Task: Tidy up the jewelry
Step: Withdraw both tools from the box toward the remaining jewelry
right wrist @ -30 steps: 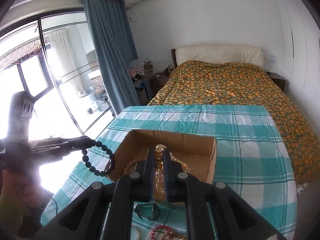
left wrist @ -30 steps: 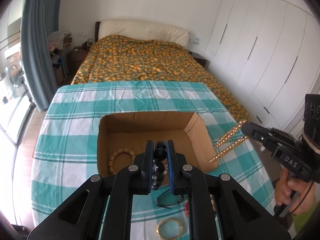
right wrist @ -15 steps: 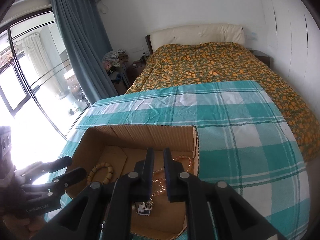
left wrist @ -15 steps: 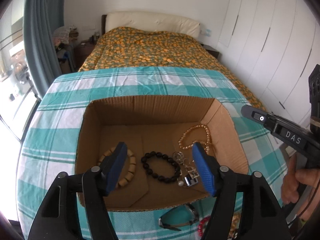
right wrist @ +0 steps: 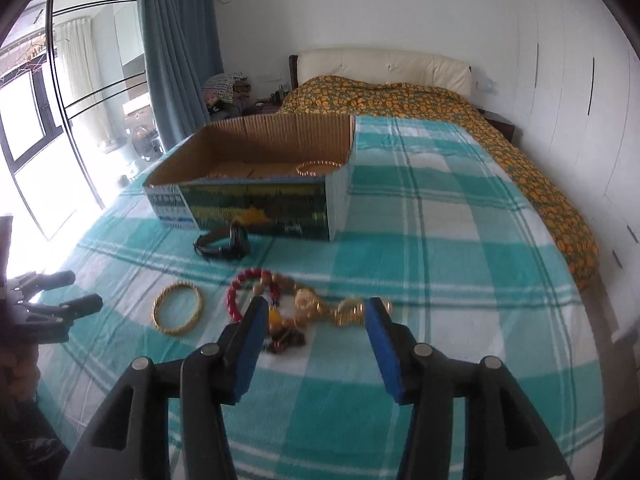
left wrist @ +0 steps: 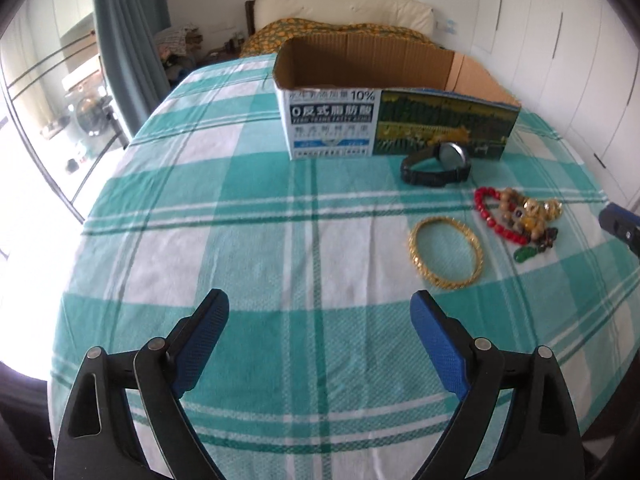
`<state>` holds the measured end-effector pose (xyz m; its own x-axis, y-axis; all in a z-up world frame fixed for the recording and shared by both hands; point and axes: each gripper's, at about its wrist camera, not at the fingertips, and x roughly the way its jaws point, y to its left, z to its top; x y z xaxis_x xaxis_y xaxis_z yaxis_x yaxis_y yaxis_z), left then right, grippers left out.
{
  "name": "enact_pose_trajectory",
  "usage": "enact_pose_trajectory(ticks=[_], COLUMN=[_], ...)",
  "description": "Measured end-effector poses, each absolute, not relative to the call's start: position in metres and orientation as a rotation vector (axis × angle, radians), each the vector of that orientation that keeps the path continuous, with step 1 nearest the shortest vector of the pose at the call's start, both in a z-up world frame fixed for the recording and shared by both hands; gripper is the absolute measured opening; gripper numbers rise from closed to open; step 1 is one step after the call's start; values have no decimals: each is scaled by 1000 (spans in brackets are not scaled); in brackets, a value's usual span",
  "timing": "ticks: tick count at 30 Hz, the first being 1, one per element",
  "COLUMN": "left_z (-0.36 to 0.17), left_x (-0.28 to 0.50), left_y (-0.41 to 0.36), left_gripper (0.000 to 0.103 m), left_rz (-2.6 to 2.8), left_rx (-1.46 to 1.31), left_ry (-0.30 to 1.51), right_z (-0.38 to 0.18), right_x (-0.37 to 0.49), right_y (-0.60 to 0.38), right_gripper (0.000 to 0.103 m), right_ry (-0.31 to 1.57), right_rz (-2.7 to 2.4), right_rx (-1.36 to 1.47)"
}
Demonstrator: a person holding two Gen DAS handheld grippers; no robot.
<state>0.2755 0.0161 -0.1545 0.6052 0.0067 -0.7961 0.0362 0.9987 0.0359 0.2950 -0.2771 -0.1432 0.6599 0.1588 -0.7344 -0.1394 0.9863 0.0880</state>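
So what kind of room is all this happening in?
A bedroom, most likely: a bed with an orange-patterned cover, white wardrobe doors, and a blue curtain by big windows.

white walls; bed (right wrist: pixel 420 100) with orange floral cover; blue curtain (right wrist: pixel 180 40) beside bright glass doors (right wrist: pixel 60 120); white wardrobe (left wrist: pixel 560 60).
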Motion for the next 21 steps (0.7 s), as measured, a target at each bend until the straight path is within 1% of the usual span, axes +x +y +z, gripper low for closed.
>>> enact_pose_trajectory(ticks=[3,5,9,10,11,12,21], left_z=[-174,-184,-189,-190,-190,-191,-194], left_x=[266,266,262,263,263,265,265], left_y=[14,10,10,11,12,13,11], left_gripper=[93,93,93,95,101,102,103], left_rz=[9,-8,-17,-16,-16,-16,-11], left_rx=[58,46,30,27,16,7,10], left_ry=[910,922,916,918,929,942,940], right_z=[-175,-186,-189,-190,-191,-191,-192], right_x=[272,266,262,261,260,259,255], right_y=[-270,-268,-265,-264,-262,-260,-257], right_gripper=[51,51,51,51,52,52,52], right_ry=[886,903,884,881,877,872,844], right_rz=[128,120,101,98,95,90,73], right_rx=[26,35,-15,-23,-34,-44,-63])
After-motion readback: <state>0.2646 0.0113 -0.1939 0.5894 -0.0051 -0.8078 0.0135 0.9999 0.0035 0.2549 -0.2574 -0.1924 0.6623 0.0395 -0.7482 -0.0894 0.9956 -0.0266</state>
